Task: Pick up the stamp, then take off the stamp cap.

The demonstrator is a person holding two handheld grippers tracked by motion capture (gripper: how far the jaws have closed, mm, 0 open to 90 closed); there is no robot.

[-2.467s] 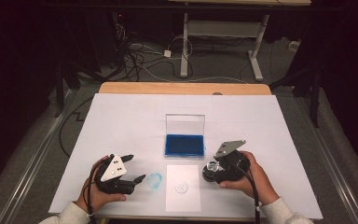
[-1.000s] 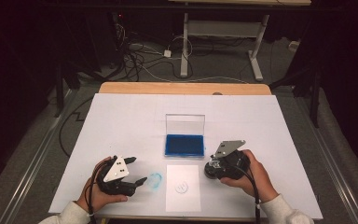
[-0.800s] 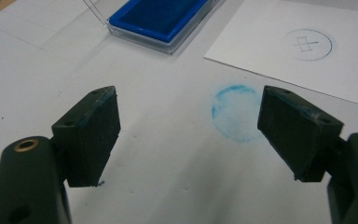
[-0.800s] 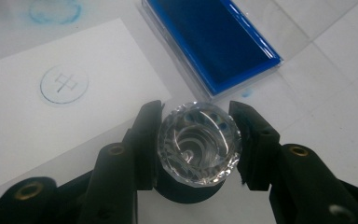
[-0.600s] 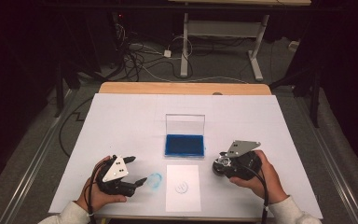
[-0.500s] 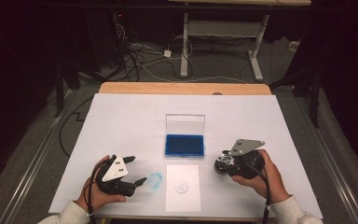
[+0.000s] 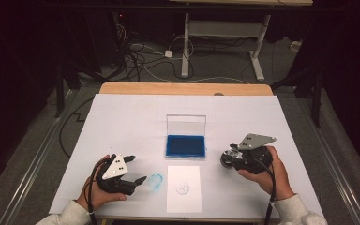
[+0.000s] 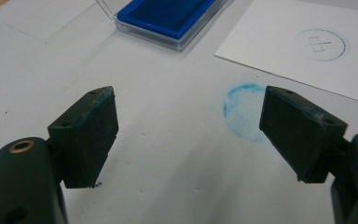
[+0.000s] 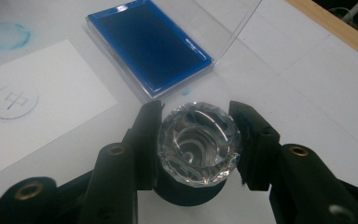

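Note:
My right gripper (image 7: 227, 159) (image 9: 196, 112) is shut on a stamp with a clear faceted knob (image 9: 198, 144) (image 7: 226, 160), held just right of the blue ink pad (image 7: 185, 145) (image 9: 147, 46), whose clear lid stands open. A white card (image 7: 183, 187) (image 9: 42, 112) bearing a round blue stamp mark (image 8: 319, 45) lies in front of the pad. My left gripper (image 7: 138, 168) (image 8: 191, 116) rests low at the front left. Its jaws have just been opening and now stand wide with nothing between them, pointing at a blue ink smudge (image 8: 242, 112) (image 7: 155, 181) on the table.
A white sheet (image 7: 122, 122) covers the table, with a wooden edge (image 7: 183, 88) at the far side. Beyond it are cables (image 7: 140, 56) on the floor and a desk frame (image 7: 225, 33). The ink pad's upright lid (image 7: 186, 124) stands at the middle.
My right gripper has carried the stamp to the right, away from the card and a little up. The left hand stayed in place, its jaws standing wider.

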